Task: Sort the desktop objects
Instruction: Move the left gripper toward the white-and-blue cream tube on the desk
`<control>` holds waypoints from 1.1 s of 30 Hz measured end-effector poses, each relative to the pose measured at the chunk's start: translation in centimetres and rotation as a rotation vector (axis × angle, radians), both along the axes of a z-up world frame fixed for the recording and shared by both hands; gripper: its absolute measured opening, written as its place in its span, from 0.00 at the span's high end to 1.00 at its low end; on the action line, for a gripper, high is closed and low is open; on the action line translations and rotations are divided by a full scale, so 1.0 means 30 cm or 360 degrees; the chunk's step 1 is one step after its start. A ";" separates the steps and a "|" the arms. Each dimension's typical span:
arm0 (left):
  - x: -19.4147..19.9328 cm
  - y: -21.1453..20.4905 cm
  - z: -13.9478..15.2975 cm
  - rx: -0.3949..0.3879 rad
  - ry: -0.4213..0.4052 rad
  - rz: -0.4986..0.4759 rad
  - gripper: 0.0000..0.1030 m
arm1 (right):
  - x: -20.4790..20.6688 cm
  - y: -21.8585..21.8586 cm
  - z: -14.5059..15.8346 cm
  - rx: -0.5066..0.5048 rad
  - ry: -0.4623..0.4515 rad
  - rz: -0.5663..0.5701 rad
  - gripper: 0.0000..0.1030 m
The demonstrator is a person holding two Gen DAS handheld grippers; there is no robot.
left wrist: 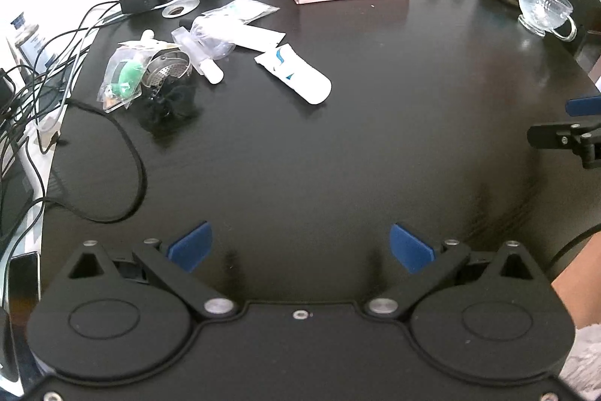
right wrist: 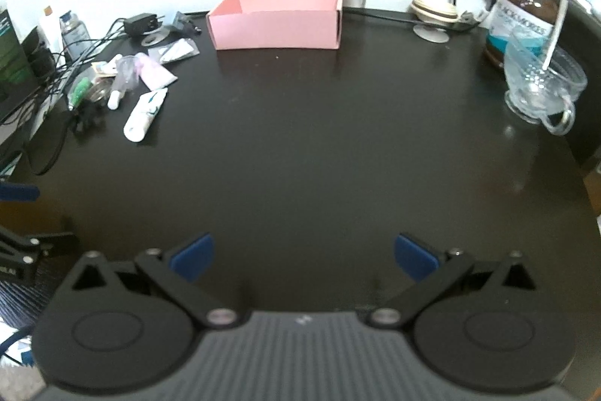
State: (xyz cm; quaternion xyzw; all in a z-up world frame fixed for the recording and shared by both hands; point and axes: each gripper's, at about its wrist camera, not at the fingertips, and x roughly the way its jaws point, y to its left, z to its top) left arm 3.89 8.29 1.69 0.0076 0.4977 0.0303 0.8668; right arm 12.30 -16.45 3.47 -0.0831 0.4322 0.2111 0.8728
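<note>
Both grippers empty, fingers spread wide over bare dark bench (left wrist: 338, 156). Left gripper (left wrist: 299, 247): white squeeze tube w/ blue mark (left wrist: 296, 72) ahead, slightly left of fingers; rest of small clutter further left. Right gripper (right wrist: 303, 256): open pink cardboard box (right wrist: 278, 19) far ahead at bench back edge, clear glass cup w/ spoon (right wrist: 541, 87) ahead-right.

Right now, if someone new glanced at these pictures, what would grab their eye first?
Probably the open pink box at the back of the dark table, its lid up against the wall. Next, the clutter at the far left, with a white tube lying nearest the middle, and the glass cup far right.
</note>
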 end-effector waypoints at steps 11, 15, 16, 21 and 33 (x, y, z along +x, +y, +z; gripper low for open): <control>0.052 0.015 0.013 0.0055 -0.0046 0.0032 0.00 | 0.081 -0.030 -0.007 0.0033 0.0011 0.0037 0.01; 0.073 0.014 0.020 0.0045 -0.0056 0.0034 0.00 | 0.100 -0.049 -0.005 0.0047 0.0016 0.0017 0.01; 0.077 0.013 0.020 0.0041 -0.0057 0.0036 0.00 | 0.103 -0.053 -0.006 0.0050 0.0019 0.0011 0.01; 0.082 -0.005 0.006 0.0097 -0.0053 0.0064 0.00 | 0.107 -0.061 -0.010 0.0062 0.0034 -0.0006 0.01; 0.095 0.011 0.027 0.0128 -0.0093 0.0092 0.03 | 0.101 -0.043 0.017 0.0079 0.0001 0.0023 0.01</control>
